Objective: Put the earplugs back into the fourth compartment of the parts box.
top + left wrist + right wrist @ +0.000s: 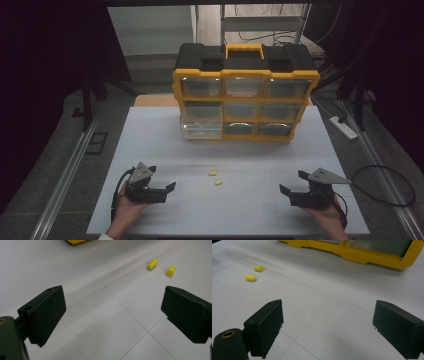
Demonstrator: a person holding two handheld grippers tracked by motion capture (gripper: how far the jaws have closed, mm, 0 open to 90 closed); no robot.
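Observation:
Two small yellow earplugs [213, 173] [218, 182] lie side by side on the white table [250, 210], between the two grippers and a little farther out. My left gripper [161, 178] rests in a hand at the near left, jaws wide open and empty. In its own view [113, 312] the earplugs [152, 264] [170, 270] lie ahead to the right. My right gripper [292, 182] is held at the near right, also open with nothing in it. From its camera [329, 325] the earplugs [258, 268] [250, 277] sit far left.
A yellow and black drawer organizer [245, 95] stands at the back middle of the table; its base [367, 255] runs along the top of the right gripper view. Its bottom-left clear drawer [202, 130] is pulled out slightly. A power strip [342, 126] lies off the right edge.

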